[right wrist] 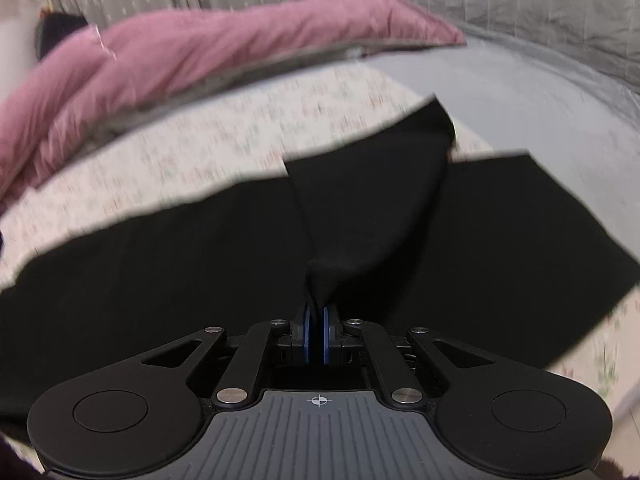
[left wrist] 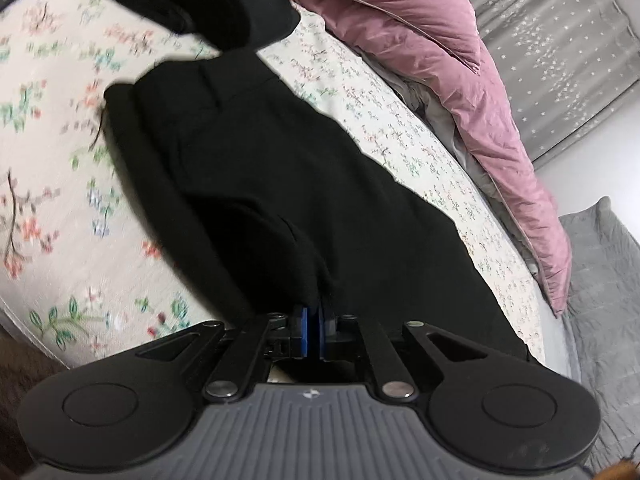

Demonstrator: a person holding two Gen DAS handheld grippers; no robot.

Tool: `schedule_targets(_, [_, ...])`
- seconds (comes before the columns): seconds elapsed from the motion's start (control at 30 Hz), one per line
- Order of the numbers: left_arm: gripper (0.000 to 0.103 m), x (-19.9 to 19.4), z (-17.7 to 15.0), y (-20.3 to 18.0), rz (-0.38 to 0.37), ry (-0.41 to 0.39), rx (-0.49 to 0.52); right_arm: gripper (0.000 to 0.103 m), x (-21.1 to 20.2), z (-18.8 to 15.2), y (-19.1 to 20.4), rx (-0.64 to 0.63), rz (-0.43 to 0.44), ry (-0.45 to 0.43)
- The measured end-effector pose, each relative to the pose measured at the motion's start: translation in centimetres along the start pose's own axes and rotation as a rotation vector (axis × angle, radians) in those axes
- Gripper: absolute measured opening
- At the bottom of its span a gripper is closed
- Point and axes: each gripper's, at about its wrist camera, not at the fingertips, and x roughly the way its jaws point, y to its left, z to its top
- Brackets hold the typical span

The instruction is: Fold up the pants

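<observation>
The bed (left wrist: 52, 184), under a floral sheet, carries everything here; a pink duvet (left wrist: 432, 56) is bunched along its far edge, presumably pushed back to leave a flat stretch for folding, and grey curtains (left wrist: 560, 60) hang beyond it. The black pants (left wrist: 248, 184) lie lengthwise across the cleared middle of the sheet, waistband end toward the upper part of the left wrist view, with a second dark garment (left wrist: 192, 4) heaped just past it near the bed's far corner. In the right wrist view a leg of the pants spreads wide across the sheet toward the bed's edge, while one hem corner (right wrist: 436, 120) is lifted and draped over the rest, which looks like a fold being carried over. The left gripper (left wrist: 314, 320) is clenched on a pinch of the black cloth close to the near edge of the bed, likely anchoring or lifting that end so the fabric stays taut. The right gripper (right wrist: 318, 316) is likewise clamped on a gathered tuft of the pants, the cloth rising in a cone from its blue pads (right wrist: 307, 332), a hold suited to dragging the leg over without it slipping.
</observation>
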Motion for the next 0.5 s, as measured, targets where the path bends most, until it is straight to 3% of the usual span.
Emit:
schedule_targets(0.07, [0.037,0.1,0.0,0.3,-0.032,-0.011,0.023,0.004,0.6,-1.3,0.0,-0.022,-0.025,0.015])
schedule_targets(0.17, [0.058,-0.8,0.2,0.7,-0.070,-0.062,0.053,0.007,1.2,-2.4,-0.1,-0.054,-0.042,0.023])
schedule_targets(0.27, [0.076,-1.3,1.0,1.9,-0.071,-0.124,-0.019,0.013,1.1,-2.1,0.0,-0.068,-0.046,0.026])
schedule_targets(0.5, [0.074,-1.6,3.3,5.8,-0.011,-0.236,-0.239,0.016,2.1,-1.5,0.0,-0.083,-0.070,0.020])
